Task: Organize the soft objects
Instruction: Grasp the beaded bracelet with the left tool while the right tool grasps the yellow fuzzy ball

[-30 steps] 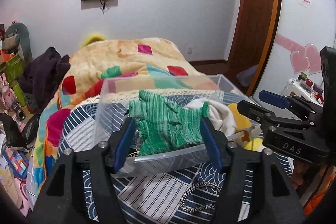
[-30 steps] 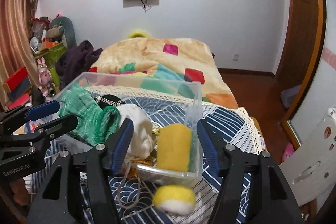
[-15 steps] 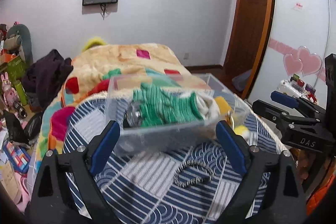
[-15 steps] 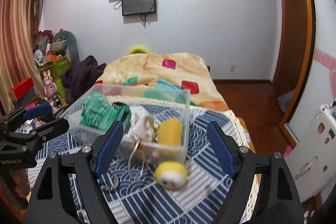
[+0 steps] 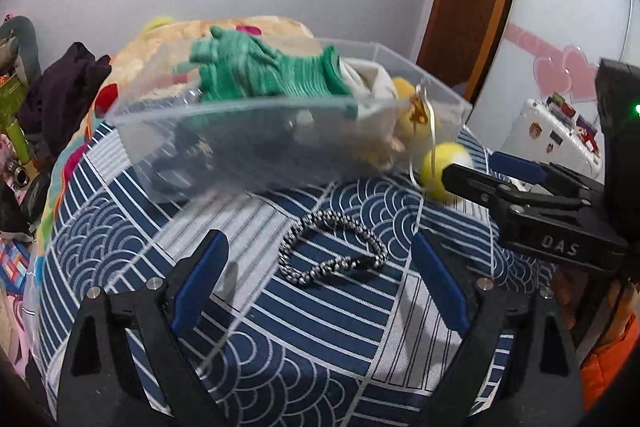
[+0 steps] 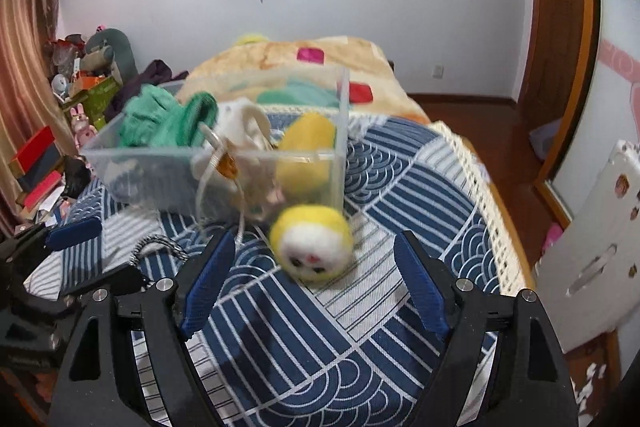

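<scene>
Here, the left gripper [image 5: 316,283] is held low over the blue patterned cloth [image 5: 328,339], its fingers [image 5: 200,279] spread wide and empty, with the braided cord [image 5: 332,255] lying between them. The right gripper [image 6: 316,283] is likewise held low, its fingers [image 6: 420,287] wide apart and empty, the yellow plush ball [image 6: 312,243] resting on the cloth just ahead. The clear bin [image 6: 160,167] beyond is filled with a green glove [image 5: 260,71], white fabric [image 6: 244,123] and a yellow plush [image 6: 308,143].
</scene>
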### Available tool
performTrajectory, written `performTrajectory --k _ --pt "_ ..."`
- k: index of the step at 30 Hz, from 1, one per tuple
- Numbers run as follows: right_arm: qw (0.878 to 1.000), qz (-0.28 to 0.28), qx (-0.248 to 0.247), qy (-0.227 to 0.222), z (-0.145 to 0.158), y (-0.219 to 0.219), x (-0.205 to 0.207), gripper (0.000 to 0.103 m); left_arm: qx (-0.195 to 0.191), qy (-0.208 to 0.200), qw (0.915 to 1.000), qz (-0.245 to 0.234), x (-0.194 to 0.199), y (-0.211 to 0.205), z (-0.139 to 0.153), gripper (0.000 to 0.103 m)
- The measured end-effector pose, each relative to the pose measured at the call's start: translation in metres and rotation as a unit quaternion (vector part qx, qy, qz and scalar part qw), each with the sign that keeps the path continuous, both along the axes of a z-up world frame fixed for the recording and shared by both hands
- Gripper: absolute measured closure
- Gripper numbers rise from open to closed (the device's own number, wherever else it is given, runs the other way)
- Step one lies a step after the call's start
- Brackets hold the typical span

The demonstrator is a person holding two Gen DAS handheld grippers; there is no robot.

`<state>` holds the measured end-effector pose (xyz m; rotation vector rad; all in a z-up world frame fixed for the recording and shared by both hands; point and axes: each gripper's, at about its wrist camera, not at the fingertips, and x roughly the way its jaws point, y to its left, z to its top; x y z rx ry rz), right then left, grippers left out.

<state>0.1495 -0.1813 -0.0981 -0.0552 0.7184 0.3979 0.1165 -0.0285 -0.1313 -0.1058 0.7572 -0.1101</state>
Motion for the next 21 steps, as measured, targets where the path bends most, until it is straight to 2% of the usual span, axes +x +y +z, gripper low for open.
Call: performTrajectory --k 4,6,8,10,11,13,16,19,21 --pt "1.000 0.004 0.007 0.018 -0.009 0.000 0.001 0.029 -0.002 0.007 1.0000 -0.006 0.003 -0.004 -0.007 0.009" --pt "0.999 0.011 0.013 0.030 -0.014 0.000 0.004 0.039 -0.003 0.013 0.9999 -0.007 0.005 -0.005 -0.010 0.010" --pt "0.999 0.012 0.017 0.047 -0.021 0.001 0.006 0.056 -0.004 0.019 0.9998 -0.006 0.006 -0.005 -0.014 0.019" --pt "0.998 0.015 0.016 0.056 -0.025 0.001 0.005 0.064 0.003 0.018 0.9998 -0.004 0.006 -0.006 -0.016 0.025" --pt "0.998 0.015 0.016 0.053 -0.024 0.001 0.002 0.064 0.006 0.014 0.9999 -0.004 0.006 -0.007 -0.016 0.027" --pt "0.999 0.015 0.015 0.044 -0.020 0.000 -0.003 0.065 0.010 0.011 0.9998 -0.009 0.004 -0.010 -0.015 0.040" --pt "0.999 0.015 0.015 0.033 -0.015 -0.001 -0.008 0.065 0.019 0.007 0.9998 -0.010 0.001 -0.014 -0.017 0.054" --pt "1.000 0.009 0.010 0.022 -0.011 -0.005 -0.014 0.065 0.013 0.006 0.9998 -0.012 -0.003 -0.011 -0.015 0.068" --pt "1.000 0.005 0.010 0.017 -0.007 -0.007 -0.015 0.065 0.004 0.005 0.9999 -0.010 -0.006 -0.006 -0.012 0.072"
